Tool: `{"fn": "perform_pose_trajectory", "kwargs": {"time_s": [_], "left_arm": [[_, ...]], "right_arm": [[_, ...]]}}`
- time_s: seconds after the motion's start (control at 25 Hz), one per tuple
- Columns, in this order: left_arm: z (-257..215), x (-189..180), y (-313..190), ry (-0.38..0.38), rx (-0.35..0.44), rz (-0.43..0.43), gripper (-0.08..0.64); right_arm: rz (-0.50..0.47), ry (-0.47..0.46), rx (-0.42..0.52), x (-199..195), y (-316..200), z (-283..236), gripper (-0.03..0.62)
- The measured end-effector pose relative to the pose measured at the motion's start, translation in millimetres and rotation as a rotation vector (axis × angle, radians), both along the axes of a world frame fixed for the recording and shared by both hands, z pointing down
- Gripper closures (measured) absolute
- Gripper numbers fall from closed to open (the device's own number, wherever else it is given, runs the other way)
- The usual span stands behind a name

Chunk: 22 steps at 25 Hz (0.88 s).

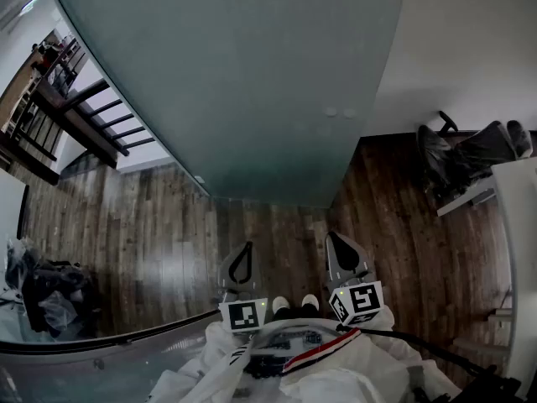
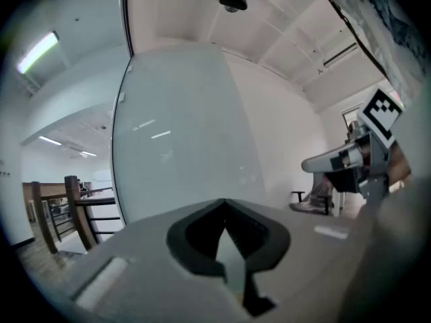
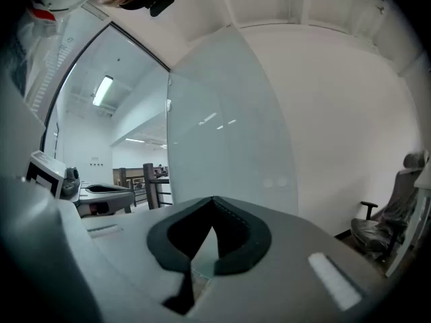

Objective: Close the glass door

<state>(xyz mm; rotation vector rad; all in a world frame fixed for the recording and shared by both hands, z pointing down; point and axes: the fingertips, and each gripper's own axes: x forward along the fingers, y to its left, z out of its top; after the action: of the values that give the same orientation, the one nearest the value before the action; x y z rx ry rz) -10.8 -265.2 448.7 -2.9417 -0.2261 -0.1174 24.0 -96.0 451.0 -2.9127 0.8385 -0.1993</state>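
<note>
- Head view: the frosted glass door stands straight ahead and fills the upper middle of the picture. Its lower edge meets the wooden floor.
- The left gripper and the right gripper are side by side at the bottom, and both point at the door. They are near the door but do not touch it.
- Only this view shows both marker cubes together, the left one and the right one. It also shows the person's white shoes between them.
- A dark railing is on the left, and a wrapped office chair is on the right by the white wall.
- Left gripper view: the jaws of the left gripper are together at the tips, with nothing between them.
- The glass door is ahead. Past its left edge the railing can be seen in the open room.
- The right gripper comes in from the right side of this view.
- Right gripper view: the jaws of the right gripper are also pressed together and empty.
- This view shows the two round fittings on the pane more clearly. In the head view they are only small dots.
- The left gripper lies at the left, and the chair is far to the right.
- A ceiling lamp is lit behind the glass wall on the left.
</note>
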Motion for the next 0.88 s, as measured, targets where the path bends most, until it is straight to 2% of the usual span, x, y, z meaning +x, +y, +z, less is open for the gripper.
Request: {"fn": "perform_pose_trajectory", "kwargs": {"time_s": [0.32,0.52,0.64,0.72,0.88], "left_arm": [[3.4,9.7,-0.4,-0.002,0.002,0.03,0.558],[2.7,10.4,-1.4,0.006,-0.002,0.06,0.558],[3.4,9.1,-0.7,0.01,-0.007,0.082,0.558],[4.6,7.9,1.6,0.01,0.017,0.112,0.558],[7.0,0.4,19.1,0.035,0.136,0.218,0.558]], "right_arm": [[-0.008,0.003,0.002,5.9,-8.1,0.6,0.588],[0.024,0.029,0.03,4.2,-10.5,-5.9,0.588],[0.041,0.017,0.015,0.2,-10.5,-2.7,0.588],[0.065,0.005,0.007,-3.7,-8.8,-0.3,0.588],[0.118,-0.025,-0.028,-17.4,-0.2,8.2,0.588]]}}
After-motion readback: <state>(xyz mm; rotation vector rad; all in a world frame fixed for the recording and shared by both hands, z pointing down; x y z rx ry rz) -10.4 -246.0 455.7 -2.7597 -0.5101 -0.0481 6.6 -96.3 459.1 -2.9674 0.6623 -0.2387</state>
